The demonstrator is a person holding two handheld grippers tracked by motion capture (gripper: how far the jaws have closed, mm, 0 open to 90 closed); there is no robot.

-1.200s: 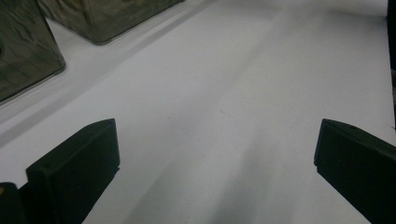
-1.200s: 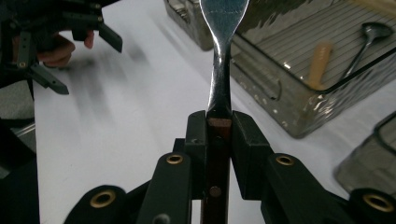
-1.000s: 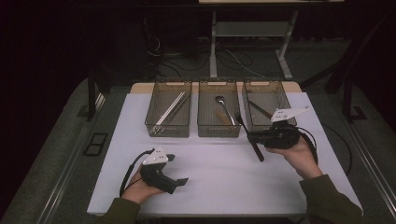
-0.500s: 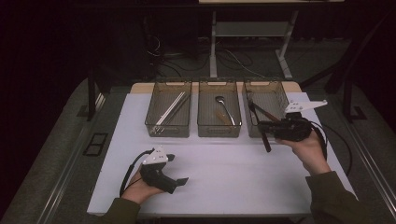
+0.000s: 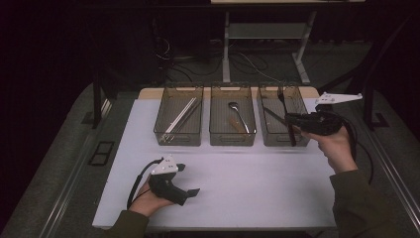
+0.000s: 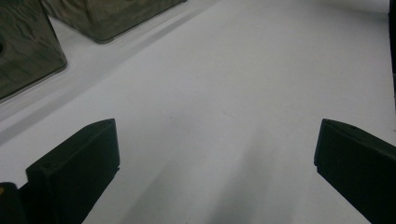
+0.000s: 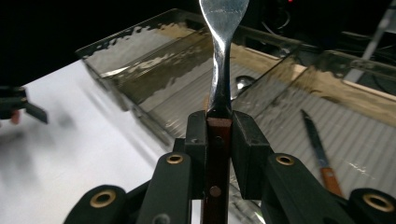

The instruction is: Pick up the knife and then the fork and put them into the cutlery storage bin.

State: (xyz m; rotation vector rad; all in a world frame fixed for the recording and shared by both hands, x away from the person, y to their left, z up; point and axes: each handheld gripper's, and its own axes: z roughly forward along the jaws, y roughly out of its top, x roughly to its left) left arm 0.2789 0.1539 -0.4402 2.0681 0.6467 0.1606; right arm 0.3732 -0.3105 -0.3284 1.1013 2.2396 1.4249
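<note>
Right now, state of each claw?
Left claw: open, empty, above the white table.
Right claw: closed on a wooden-handled utensil, by the right bin.

text: none legible | labels: none | brands: none | numbers: none | signs: none (checked the three bins, the white table before them, and both grippers' black bodies)

A white table stands on grey carpet in a dark room; behind it, a metal-legged desk frame and loose cables.
</note>
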